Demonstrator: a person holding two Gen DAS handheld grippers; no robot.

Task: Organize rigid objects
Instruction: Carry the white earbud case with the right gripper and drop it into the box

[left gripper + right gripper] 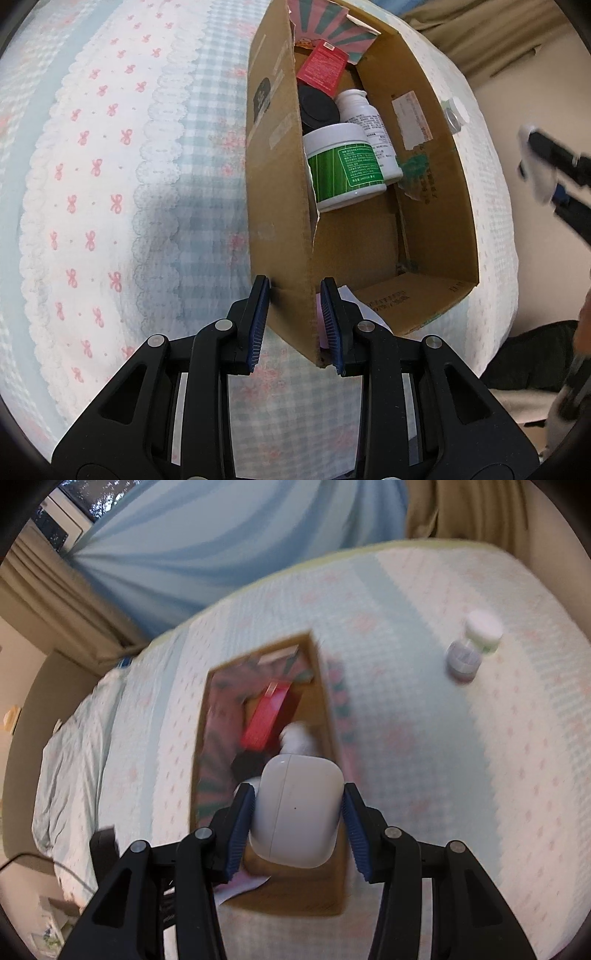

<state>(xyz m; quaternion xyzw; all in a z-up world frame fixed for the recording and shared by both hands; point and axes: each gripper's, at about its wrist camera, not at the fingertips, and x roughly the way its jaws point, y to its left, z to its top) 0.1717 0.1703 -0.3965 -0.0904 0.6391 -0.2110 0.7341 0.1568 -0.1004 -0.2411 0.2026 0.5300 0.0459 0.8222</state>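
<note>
A cardboard box (280, 206) lies on the bed. In it are a green-labelled white jar (343, 166), a white bottle (369, 122), a black lid (317, 105) and a red packet (321, 70). My left gripper (295, 325) straddles the box's near left wall, jaws apart, one pad on each side. My right gripper (297, 816) is shut on a white earbuds case (297, 812) and holds it above the box (328, 897). It shows blurred at the right in the left wrist view (543, 166). A small white-capped jar (472, 646) lies on the bed right of the box.
The bed (110, 184) has a pale blue and pink bow-pattern cover. A patterned paper flap (332, 26) stands at the box's far end. Blue curtains (221, 535) hang behind the bed. A dark bundle (535, 354) lies on the floor at the right.
</note>
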